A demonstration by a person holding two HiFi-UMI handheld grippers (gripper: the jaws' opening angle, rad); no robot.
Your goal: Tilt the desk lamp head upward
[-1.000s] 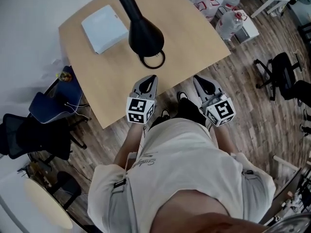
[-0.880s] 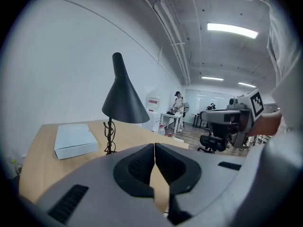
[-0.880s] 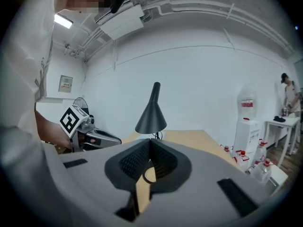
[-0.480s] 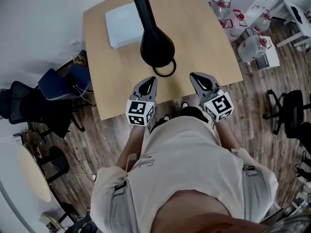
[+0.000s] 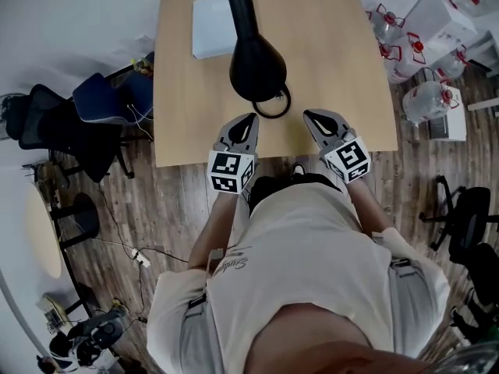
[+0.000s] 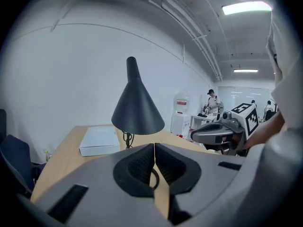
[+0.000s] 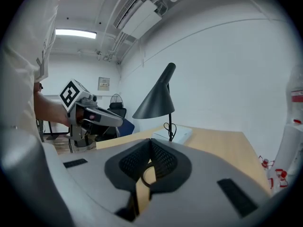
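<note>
A black desk lamp stands on the wooden table (image 5: 343, 68), its cone head (image 5: 257, 68) pointing down over its ring base (image 5: 272, 104). The head (image 6: 137, 105) shows ahead in the left gripper view and as a cone (image 7: 154, 103) on a thin stem in the right gripper view. My left gripper (image 5: 248, 120) is shut, held at the table's near edge just left of the ring base. My right gripper (image 5: 309, 115) is shut too, just right of the base. Neither touches the lamp and nothing is between the jaws.
A flat white box (image 5: 214, 26) lies on the table behind the lamp. Dark chairs (image 5: 70, 123) stand left of the table. Water bottles (image 5: 425, 100) and white boxes sit on the wood floor at the right. Another black chair (image 5: 468, 216) is at the far right.
The head view has swung so the table and lamp sit more centred and squarer. Both grippers stay shut and have come closer to the lamp's ring base.
</note>
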